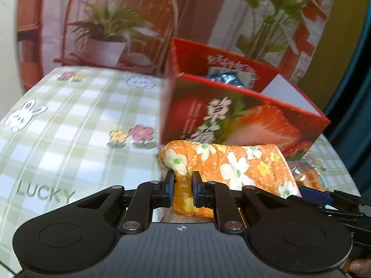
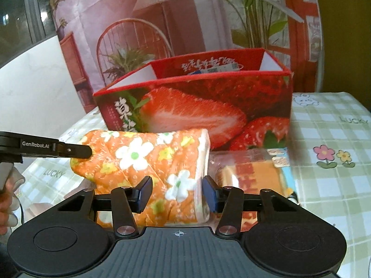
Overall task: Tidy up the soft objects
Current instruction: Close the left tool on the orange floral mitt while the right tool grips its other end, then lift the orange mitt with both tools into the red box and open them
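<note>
An orange floral cloth bundle point(image 1: 231, 162) point(image 2: 143, 155) lies on the table in front of a red strawberry-printed box point(image 1: 243, 120) point(image 2: 197, 108). My left gripper point(image 1: 183, 185) is shut on the bundle's narrow left end, a fold of cloth pinched between its blue pads. In the right wrist view the left gripper point(image 2: 89, 151) comes in from the left, its tip on that same end. My right gripper point(image 2: 177, 193) is closed across the bundle's right end, both pads against the cloth. One of its blue pads point(image 1: 313, 193) shows at the right of the left wrist view.
The open-topped box holds a blue-and-white packet point(image 1: 227, 78). A clear-wrapped cake point(image 2: 252, 173) lies right of the bundle, against the box. A green checked tablecloth point(image 1: 69, 125) covers the table. Behind hangs a printed backdrop of plants. A hand point(image 2: 7, 208) shows at the left edge.
</note>
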A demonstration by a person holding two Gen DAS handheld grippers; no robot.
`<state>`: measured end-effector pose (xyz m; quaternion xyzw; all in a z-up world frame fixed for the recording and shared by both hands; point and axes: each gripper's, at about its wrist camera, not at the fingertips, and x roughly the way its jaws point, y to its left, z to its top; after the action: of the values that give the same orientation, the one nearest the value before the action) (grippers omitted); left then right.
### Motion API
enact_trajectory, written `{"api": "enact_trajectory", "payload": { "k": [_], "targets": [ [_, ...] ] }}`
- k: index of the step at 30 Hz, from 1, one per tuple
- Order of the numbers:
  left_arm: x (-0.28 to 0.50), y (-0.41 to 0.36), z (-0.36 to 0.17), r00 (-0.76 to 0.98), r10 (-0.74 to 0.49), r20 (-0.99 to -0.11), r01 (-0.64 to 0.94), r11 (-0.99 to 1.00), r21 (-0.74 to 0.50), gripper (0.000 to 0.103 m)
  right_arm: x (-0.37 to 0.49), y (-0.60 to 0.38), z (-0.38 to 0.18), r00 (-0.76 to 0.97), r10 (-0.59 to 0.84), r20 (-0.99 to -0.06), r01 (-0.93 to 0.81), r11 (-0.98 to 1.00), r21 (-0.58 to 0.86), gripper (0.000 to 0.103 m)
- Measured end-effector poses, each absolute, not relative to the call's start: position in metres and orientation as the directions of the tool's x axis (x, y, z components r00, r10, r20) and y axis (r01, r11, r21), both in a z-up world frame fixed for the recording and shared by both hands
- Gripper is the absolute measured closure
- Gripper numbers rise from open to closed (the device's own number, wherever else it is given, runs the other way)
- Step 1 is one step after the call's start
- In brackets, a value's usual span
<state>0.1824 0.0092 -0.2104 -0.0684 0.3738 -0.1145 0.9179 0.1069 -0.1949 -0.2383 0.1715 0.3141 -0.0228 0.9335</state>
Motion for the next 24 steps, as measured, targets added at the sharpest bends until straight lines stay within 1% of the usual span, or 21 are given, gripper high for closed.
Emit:
{"api": "enact_trajectory", "payload": {
  "k": [4, 7, 12, 17, 18, 19, 20, 21, 24],
  "targets": [
    [0.180, 0.016, -0.223, 0.682, -0.241, -0.690, 0.121, 0.968, -0.218, 0.087, 0.109, -0.192, -0.243, 0.787, 0.075, -0.612, 0.150, 0.940, 0.307, 0.058],
    [0.179, 0.018, -0.226, 0.683, -0.242, -0.689, 0.118, 0.968, -0.223, 0.087, 0.111, -0.194, -0.249, 0.771, 0.071, -0.633, 0.167, 0.936, 0.309, 0.058],
    [0.179, 0.019, -0.229, 0.681, -0.246, -0.690, 0.118, 0.966, -0.229, 0.087, 0.116, -0.196, -0.250, 0.771, 0.083, -0.632, 0.160, 0.935, 0.317, 0.062],
    [0.178, 0.019, -0.231, 0.681, -0.245, -0.690, 0.114, 0.966, -0.231, 0.087, 0.127, -0.200, -0.253, 0.760, 0.106, -0.641, 0.151, 0.931, 0.333, 0.063],
    [0.178, 0.019, -0.229, 0.685, -0.248, -0.685, 0.117, 0.966, -0.232, 0.087, 0.127, -0.201, -0.253, 0.761, 0.108, -0.639, 0.146, 0.932, 0.332, 0.066],
    [0.178, 0.019, -0.227, 0.690, -0.248, -0.679, 0.120, 0.966, -0.231, 0.088, 0.128, -0.200, -0.252, 0.760, 0.116, -0.639, 0.140, 0.931, 0.336, 0.074],
    [0.178, 0.019, -0.224, 0.699, -0.249, -0.670, 0.125, 0.965, -0.229, 0.089, 0.128, -0.201, -0.251, 0.760, 0.126, -0.638, 0.135, 0.929, 0.345, 0.078],
    [0.178, 0.018, -0.219, 0.710, -0.253, -0.657, 0.131, 0.965, -0.229, 0.089, 0.128, -0.202, -0.248, 0.762, 0.131, -0.634, 0.131, 0.928, 0.350, 0.085],
    [0.177, 0.016, -0.200, 0.750, -0.263, -0.607, 0.163, 0.963, -0.216, 0.090, 0.125, -0.205, -0.235, 0.783, 0.147, -0.605, 0.107, 0.926, 0.363, 0.091]
  ]
}}
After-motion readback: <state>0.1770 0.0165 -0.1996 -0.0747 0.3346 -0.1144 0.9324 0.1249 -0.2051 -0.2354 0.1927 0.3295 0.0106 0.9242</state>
